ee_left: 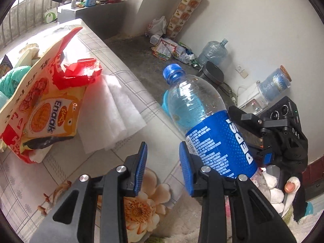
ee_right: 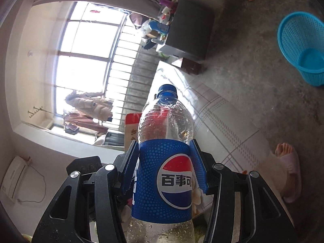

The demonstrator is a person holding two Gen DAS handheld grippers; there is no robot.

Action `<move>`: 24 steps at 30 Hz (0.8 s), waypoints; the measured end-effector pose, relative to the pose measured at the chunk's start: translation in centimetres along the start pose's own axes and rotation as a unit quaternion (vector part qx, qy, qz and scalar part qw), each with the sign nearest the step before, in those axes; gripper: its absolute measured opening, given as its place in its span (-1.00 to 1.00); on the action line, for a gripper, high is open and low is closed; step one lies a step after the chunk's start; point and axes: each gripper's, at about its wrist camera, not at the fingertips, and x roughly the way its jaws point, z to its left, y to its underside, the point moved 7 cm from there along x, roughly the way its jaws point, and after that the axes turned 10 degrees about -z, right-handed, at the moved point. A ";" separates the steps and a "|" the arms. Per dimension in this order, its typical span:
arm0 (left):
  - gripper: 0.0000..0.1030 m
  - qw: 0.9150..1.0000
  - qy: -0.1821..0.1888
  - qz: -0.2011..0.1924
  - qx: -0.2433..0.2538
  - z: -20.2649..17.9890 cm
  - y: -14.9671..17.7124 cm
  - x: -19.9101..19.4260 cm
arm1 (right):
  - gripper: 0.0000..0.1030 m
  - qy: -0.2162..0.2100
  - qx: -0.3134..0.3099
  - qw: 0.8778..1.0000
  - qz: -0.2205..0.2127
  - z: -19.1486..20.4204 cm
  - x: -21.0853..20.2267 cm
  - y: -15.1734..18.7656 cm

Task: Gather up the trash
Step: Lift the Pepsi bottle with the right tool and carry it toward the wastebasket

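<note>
Right gripper (ee_right: 165,167) clamps Pepsi bottle (ee_right: 165,162) at label, long axis along fingers; blue basket (ee_right: 299,38) on floor, far right-forward. Left gripper (ee_left: 163,169) wide, holding nothing.

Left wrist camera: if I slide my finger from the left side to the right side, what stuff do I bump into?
Snack bag → white tissue → left gripper → Pepsi bottle → right gripper, which holds the bottle.
</note>
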 end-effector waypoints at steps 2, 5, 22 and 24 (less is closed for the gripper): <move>-0.40 0.999 -0.033 -0.009 0.018 0.7 0.3 0.0 | -0.07 0.011 0.007 1.000 0.003 -0.9 0.6 -0.2; -0.40 0.993 -0.085 -0.036 0.079 1.3 0.4 -0.6 | -0.07 0.037 -0.002 0.999 0.013 -1.7 1.4 -0.3; -0.39 0.973 -0.171 -0.019 0.155 4.2 -0.2 4.1 | 0.06 0.099 -0.073 0.991 0.060 -1.0 1.8 0.0; -0.62 0.974 -0.168 -0.017 0.152 4.3 -0.3 4.2 | 0.08 0.098 -0.070 0.991 0.065 -1.2 1.8 0.1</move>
